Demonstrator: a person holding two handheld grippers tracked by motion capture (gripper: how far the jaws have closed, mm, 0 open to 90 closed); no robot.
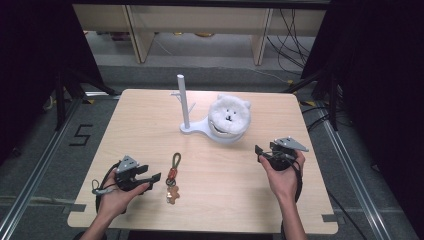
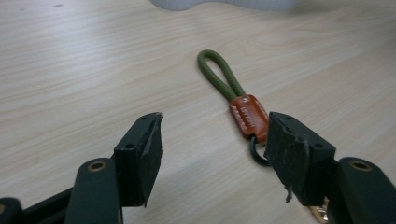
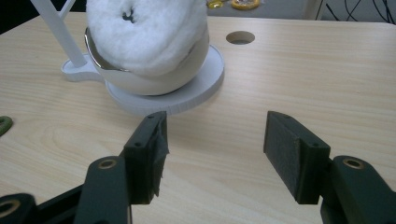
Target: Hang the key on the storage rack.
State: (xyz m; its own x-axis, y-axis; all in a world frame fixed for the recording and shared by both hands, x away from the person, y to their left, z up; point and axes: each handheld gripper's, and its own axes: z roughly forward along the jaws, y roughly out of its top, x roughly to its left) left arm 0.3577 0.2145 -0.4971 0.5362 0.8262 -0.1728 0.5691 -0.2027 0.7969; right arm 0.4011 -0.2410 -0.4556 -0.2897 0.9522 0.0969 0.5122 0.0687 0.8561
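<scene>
Keychain lying flat near the table's near-left edge, we hold the left gripper wide open with nothing gripped just left of it, our right gripper open and empty at the right, white plush bear on its stand farther off.

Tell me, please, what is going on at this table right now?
A person holds a two-jaw tool in each hand over a light wooden table. The left tool, jaws open, sits beside a keychain with an olive-green cord loop and orange leather tab, not gripping it. The right tool, also open, points toward a fluffy white plush bear face on a white stand.
</scene>
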